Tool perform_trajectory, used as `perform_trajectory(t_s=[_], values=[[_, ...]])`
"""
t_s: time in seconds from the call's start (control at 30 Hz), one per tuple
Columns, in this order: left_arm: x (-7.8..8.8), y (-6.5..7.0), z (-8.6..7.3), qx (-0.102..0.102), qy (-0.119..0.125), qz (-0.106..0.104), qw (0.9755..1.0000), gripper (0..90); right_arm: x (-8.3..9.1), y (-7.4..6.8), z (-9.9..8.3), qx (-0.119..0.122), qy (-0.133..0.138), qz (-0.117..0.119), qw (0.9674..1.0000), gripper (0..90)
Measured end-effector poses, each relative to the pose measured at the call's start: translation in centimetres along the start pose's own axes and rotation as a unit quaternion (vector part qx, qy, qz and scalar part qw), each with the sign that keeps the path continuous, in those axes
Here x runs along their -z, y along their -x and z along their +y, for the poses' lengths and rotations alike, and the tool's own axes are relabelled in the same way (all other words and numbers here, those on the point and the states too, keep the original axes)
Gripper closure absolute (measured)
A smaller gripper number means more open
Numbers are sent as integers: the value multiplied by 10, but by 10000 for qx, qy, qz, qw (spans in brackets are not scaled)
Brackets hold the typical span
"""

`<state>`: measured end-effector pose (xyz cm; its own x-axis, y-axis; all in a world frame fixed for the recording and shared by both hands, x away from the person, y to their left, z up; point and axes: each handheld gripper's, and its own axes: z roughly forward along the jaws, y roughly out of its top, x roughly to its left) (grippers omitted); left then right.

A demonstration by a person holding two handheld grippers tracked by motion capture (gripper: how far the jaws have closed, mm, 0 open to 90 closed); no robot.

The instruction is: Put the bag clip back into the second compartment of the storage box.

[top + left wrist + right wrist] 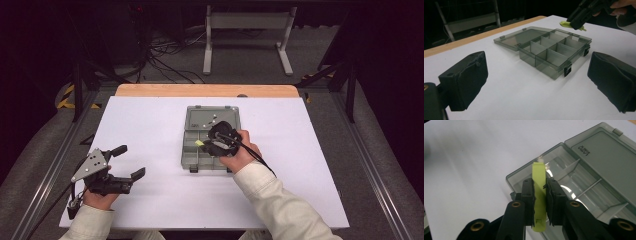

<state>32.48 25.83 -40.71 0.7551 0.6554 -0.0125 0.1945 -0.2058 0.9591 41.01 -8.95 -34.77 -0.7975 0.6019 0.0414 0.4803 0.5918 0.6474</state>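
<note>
I see my left gripper [131,161] at lower left of the high view: black, topped by a grey three-cornered plate. My right gripper [539,202] has black arms with brass-ringed holes and a trailing black cable. Both sleeves [280,200] are cream-coloured.

Compartment box [210,140] at table [150,120] centre, lid [212,117] open flat behind. Right gripper [206,144] over box, clip [199,143] between jaws. Left gripper [131,161] near front-left corner — well apart from box.

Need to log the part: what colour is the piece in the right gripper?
Lime green piece; clearest in the right gripper view.
</note>
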Motion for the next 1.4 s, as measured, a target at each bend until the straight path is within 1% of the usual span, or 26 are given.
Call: perform_trajectory(t_s=[0.07, 0.1, 0.13, 0.17, 0.33, 0.4, 0.6, 0.63, 0.73, 0.77, 0.9, 1.03, 1.07, 1.2, 1.4], values=[[0, 0, 0, -3, 13, 0, 10000, 36, 0, 2, 2, -18, 7, -25, 10000, 783], [0, 0, 0, -6, -8, -3, 10000, 36, -2, 6, 5, -44, 25, -62, 10000, 783], [0, 0, 0, -6, -8, -3, 10000, 36, -2, 6, 5, -44, 25, -62, 10000, 783], [0, 0, 0, -3, -3, 0, 10000, 36, -3, 10, 8, -82, 30, -90, 9999, 783], [1, -1, 0, 9, 38, 4, 10000, 36, -7, 15, 13, -132, 109, -173, 9997, 783], [1, 0, 0, 18, 13, -13, 10000, 36, -11, 20, 14, -201, 162, -215, 9994, 783], [0, -1, -1, 0, 16, -12, 10000, 36, -20, 30, 18, -351, 174, -290, 9988, 783], [0, -1, 0, -20, -23, -28, 10000, 36, -22, 32, 19, -371, 170, -312, 9987, 783], [-1, 0, -1, 10, 5, -16, 10000, 35, -30, 36, 20, -381, 112, -426, 9983, 782], [-2, 0, -1, -22, -8, -27, 10000, 35, -33, 37, 21, -382, 106, -442, 9982, 782], [-1, 0, -1, -31, -5, -20, 10000, 35, -39, 42, 23, -472, 117, -472, 9977, 782], [0, 0, -1, -27, -15, -27, 10000, 35, -41, 45, 24, -540, 127, -479, 9973, 782], [0, 0, -1, -25, -13, -26, 10000, 35, -43, 45, 23, -575, 94, -487, 9971, 783], [0, 0, -1, -32, -2, -30, 10000, 35, -47, 44, 20, -571, 73, -533, 9969, 782], [-1, 1, -1, -37, -10, -41, 10000, 35, -54, 44, 17, -642, 13, -490, 9967, 782]])
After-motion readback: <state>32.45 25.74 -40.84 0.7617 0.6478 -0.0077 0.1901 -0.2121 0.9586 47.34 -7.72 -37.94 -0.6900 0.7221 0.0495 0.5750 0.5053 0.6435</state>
